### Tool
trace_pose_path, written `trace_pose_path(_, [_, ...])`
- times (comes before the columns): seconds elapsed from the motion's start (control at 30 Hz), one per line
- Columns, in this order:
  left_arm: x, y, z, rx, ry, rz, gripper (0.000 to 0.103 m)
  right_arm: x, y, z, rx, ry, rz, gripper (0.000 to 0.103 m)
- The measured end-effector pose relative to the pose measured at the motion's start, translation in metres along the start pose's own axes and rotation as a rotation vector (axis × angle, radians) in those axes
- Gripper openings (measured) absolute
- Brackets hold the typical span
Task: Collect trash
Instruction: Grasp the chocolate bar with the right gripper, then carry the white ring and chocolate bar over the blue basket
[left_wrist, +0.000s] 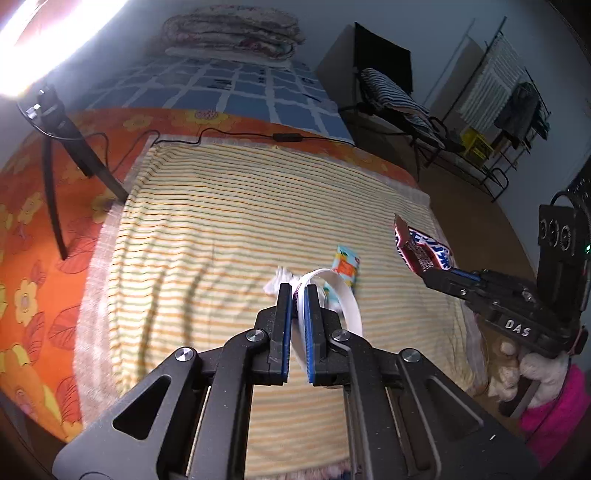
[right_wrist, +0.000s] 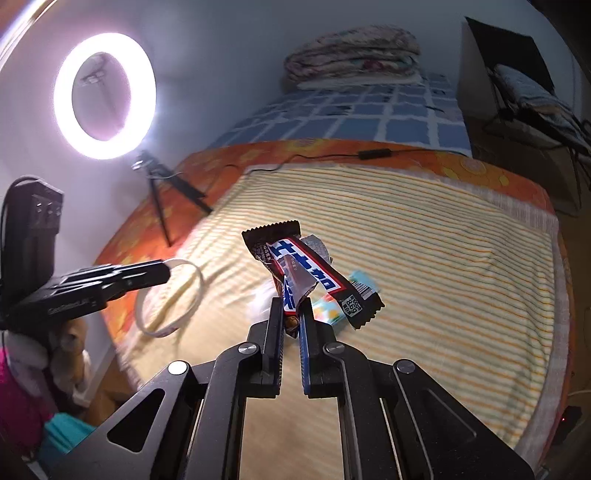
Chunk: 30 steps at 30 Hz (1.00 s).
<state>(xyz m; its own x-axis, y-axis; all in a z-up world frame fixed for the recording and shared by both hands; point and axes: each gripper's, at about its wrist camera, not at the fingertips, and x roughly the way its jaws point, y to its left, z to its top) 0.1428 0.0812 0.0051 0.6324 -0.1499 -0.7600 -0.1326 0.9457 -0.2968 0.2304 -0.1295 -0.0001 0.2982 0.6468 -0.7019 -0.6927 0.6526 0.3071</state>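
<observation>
The wrapper (right_wrist: 314, 273) – a crinkly brown foil candy sleeve, torn open at one end – hangs in the air over the bed, pinched at its lower end by the right tool (right_wrist: 291, 314), probably so it can be carried off to a bin. The left tool (left_wrist: 298, 295) is pressed onto a thin white ring (left_wrist: 332, 291), lifted clear of the striped sheet (left_wrist: 221, 221). On that soft, rumpled sheet a small colourful packet (left_wrist: 346, 264) and a crumpled tissue (left_wrist: 279, 280) lie close together – likely next.
</observation>
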Motion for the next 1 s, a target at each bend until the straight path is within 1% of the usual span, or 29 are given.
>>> trace_pose_path(0.2, [-0.04, -0.003, -0.032, 0.052, -0.018, 0.011, 0.004, -0.033, 0.035, -0.026, -0.059, 0.008, 0.04, 0.006])
trace_pose_path(0.33, [-0.053, -0.006, -0.065, 0.082, 0.006, 0.013, 0.004, -0.048, 0.058, -0.054, -0.087, 0.034, 0.07, 0.006])
trace_pose_path(0.47, [-0.059, -0.013, -0.097, 0.1, 0.05, -0.003, 0.004, -0.058, 0.081, -0.091, -0.108, 0.081, 0.11, 0.006])
trace_pose_path(0.6, [-0.064, -0.025, -0.126, 0.144, 0.079, -0.001, 0.004, -0.058, 0.096, -0.123, -0.123, 0.132, 0.129, 0.006])
trace_pose_path(0.77, [-0.062, -0.034, -0.163, 0.186, 0.131, 0.013, 0.004, -0.048, 0.103, -0.155, -0.134, 0.198, 0.139, 0.006])
trace_pose_path(0.87, [-0.056, -0.027, -0.182, 0.172, 0.17, 0.025, 0.004, -0.04, 0.102, -0.169, -0.125, 0.231, 0.14, 0.006])
trace_pose_path(1.0, [-0.041, -0.012, -0.207, 0.143, 0.241, 0.047, 0.004, -0.03, 0.106, -0.189, -0.135, 0.283, 0.135, 0.006])
